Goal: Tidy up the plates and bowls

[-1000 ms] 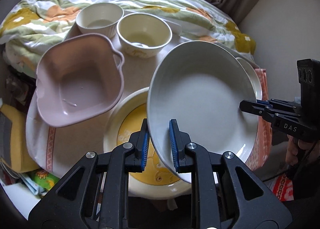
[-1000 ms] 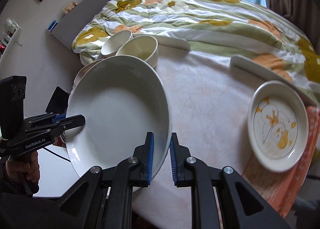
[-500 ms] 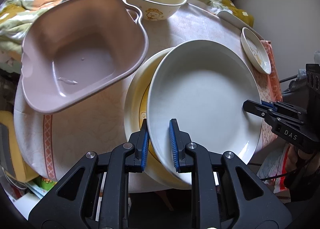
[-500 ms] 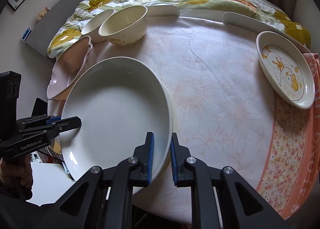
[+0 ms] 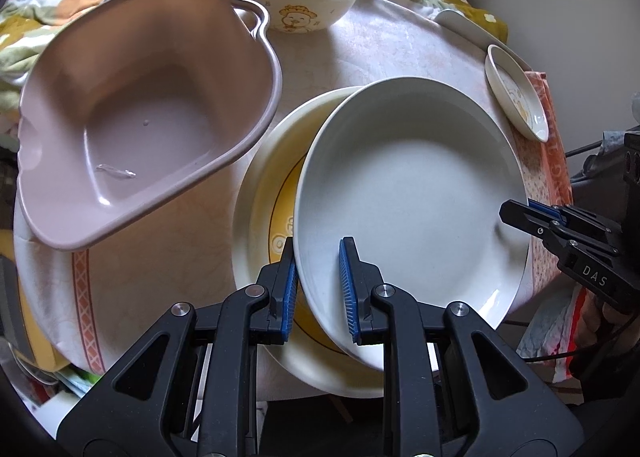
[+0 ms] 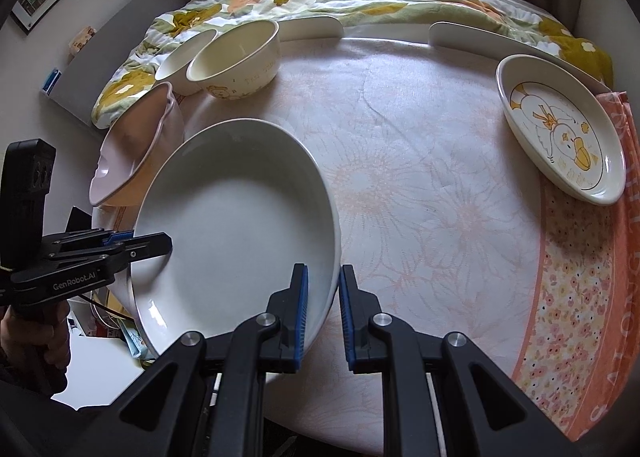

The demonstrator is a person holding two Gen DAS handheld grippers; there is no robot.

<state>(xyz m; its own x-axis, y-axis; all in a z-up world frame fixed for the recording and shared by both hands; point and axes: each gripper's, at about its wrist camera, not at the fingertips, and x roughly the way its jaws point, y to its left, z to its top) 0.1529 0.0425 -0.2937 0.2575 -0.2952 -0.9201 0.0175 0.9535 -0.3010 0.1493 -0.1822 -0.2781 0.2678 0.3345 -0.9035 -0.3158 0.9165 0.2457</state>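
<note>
**White plate held over yellow plate at counter's near edge**

The counter (image 6: 420, 185) lies bare through its middle. The white plate (image 5: 408, 193) overlaps the yellow-patterned plate (image 5: 268, 193) at the near rim, tilted. Left claw (image 5: 318, 287), marked "GenRobot.AI", and right claw (image 6: 323, 311), marked "DAS", each pinch its rim on opposite sides.
</note>
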